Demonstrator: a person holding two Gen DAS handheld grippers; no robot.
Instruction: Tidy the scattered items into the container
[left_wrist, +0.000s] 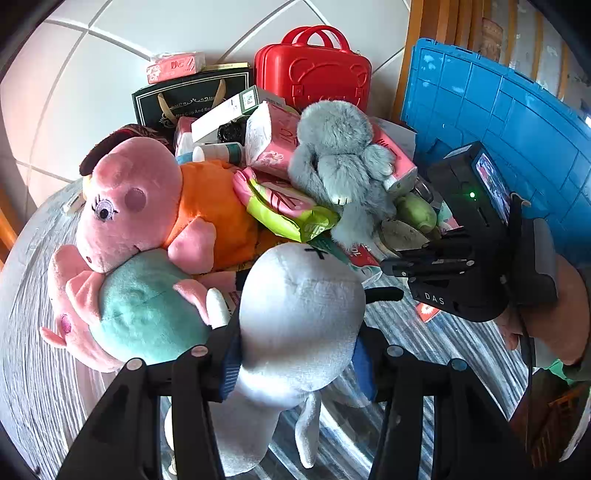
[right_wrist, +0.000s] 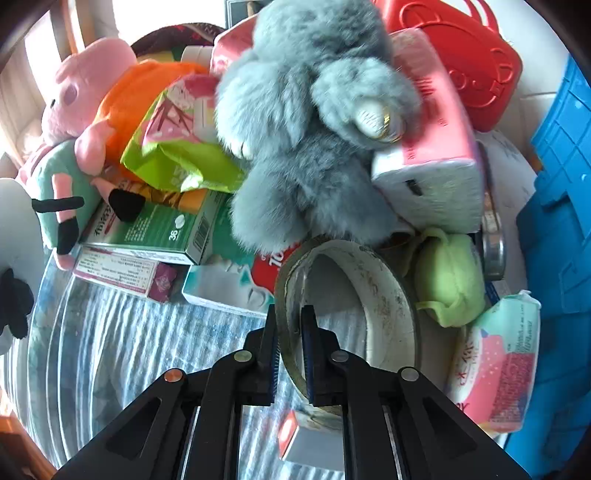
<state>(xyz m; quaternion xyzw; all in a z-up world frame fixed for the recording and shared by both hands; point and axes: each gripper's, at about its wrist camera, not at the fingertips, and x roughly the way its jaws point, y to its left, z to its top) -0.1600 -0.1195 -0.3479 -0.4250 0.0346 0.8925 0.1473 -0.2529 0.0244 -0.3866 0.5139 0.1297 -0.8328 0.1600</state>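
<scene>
The left gripper (left_wrist: 295, 354) pinches a white plush (left_wrist: 299, 314) around its body, the blue pads pressed into both sides, its head standing up between the fingers above the striped table (left_wrist: 44, 369). Just left of it lie a pink pig in a green dress (left_wrist: 140, 314) and, behind that, a larger pink pig in orange (left_wrist: 147, 206). In the middle of the heap a grey furry toy (left_wrist: 340, 162) rests on pink tissue packs (left_wrist: 273, 140), with a green and pink bag (left_wrist: 288, 210) beside it. Farther back stand a dark gift bag (left_wrist: 192, 99) and a red case (left_wrist: 314, 70). The blue container (left_wrist: 498, 122) stands at the right edge of the table, just behind the heap. The right gripper (right_wrist: 290, 350), held in a hand (left_wrist: 554, 314), is closed on the near wall of a tape roll (right_wrist: 351, 295), one finger inside the ring and one outside; the roll stands tilted on the table just in front of the grey toy. Right of the roll lie a pale green pouch (right_wrist: 450, 277) and a pink wipes pack (right_wrist: 498, 362); left of it are a green box (right_wrist: 155, 229) and a flatter pink box (right_wrist: 122, 269). A small red and white box (right_wrist: 306, 443) lies under the right gripper.
</scene>
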